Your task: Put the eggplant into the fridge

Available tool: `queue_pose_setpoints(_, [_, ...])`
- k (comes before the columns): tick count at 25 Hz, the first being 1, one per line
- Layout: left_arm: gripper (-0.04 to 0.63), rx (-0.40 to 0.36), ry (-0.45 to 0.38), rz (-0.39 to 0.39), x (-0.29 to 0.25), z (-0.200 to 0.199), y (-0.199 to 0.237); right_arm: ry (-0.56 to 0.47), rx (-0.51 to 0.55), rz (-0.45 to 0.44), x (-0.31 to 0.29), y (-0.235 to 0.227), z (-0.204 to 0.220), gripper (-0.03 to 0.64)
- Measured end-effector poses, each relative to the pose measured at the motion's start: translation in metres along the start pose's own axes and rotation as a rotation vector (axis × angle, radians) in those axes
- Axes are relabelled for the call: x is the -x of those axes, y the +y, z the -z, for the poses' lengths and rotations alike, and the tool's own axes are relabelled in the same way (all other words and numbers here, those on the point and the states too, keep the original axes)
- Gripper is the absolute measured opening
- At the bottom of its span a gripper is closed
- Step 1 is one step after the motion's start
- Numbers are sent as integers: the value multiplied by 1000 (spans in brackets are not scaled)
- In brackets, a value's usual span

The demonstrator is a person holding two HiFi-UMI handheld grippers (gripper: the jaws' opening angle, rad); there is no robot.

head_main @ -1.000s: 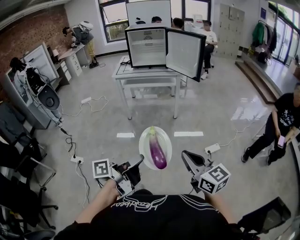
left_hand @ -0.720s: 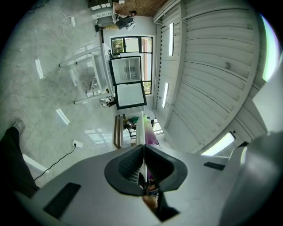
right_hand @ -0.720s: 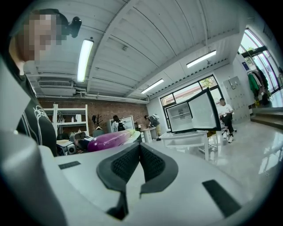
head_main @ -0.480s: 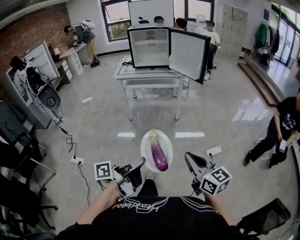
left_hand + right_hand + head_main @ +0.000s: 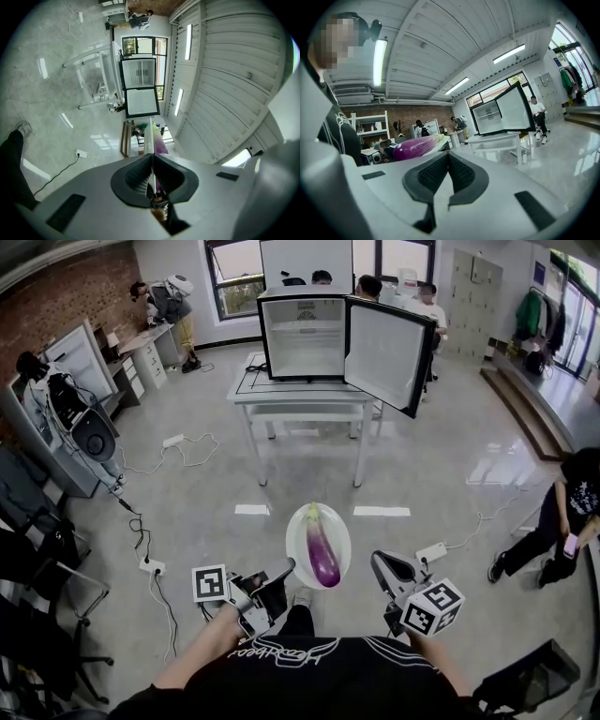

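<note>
A purple eggplant (image 5: 322,549) lies on a white plate (image 5: 300,524) held out over the floor. My left gripper (image 5: 284,569) is shut on the plate's near left rim. In the left gripper view the plate (image 5: 149,133) runs edge-on between the pads, with the eggplant (image 5: 160,143) beyond. My right gripper (image 5: 379,562) hangs to the right of the plate, shut, with nothing in it. Its own view shows the right gripper (image 5: 448,157) and the eggplant (image 5: 414,146) at its left. The black fridge (image 5: 301,336) stands on a white table (image 5: 300,390) ahead, its door (image 5: 385,353) swung open to the right.
Cables and power strips (image 5: 149,566) lie on the floor at the left, another strip (image 5: 433,551) at the right. Office chairs and equipment (image 5: 70,413) line the left wall. A person (image 5: 562,521) crouches at the right; several people sit behind the fridge.
The fridge and table have drawn nearer and stand larger in the head view. Both grippers and the plate with the eggplant have moved forward together, and the grip is unchanged.
</note>
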State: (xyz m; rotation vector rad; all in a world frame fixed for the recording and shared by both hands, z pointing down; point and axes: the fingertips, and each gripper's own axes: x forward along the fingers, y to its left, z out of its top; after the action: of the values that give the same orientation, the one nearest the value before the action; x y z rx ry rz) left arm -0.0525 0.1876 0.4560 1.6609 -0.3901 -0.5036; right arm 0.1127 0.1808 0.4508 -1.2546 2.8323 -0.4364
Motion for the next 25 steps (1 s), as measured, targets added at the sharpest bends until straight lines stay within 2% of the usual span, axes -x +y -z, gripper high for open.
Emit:
queue_pose_setpoints(8, [20,21,17,-6,-32,-79,18,23,-30,13,-75,-44,-7,6])
queue_pose_setpoints(25, [20,13,23,46,-111,-318,33,68,-24,30,-293,-140,-66,6])
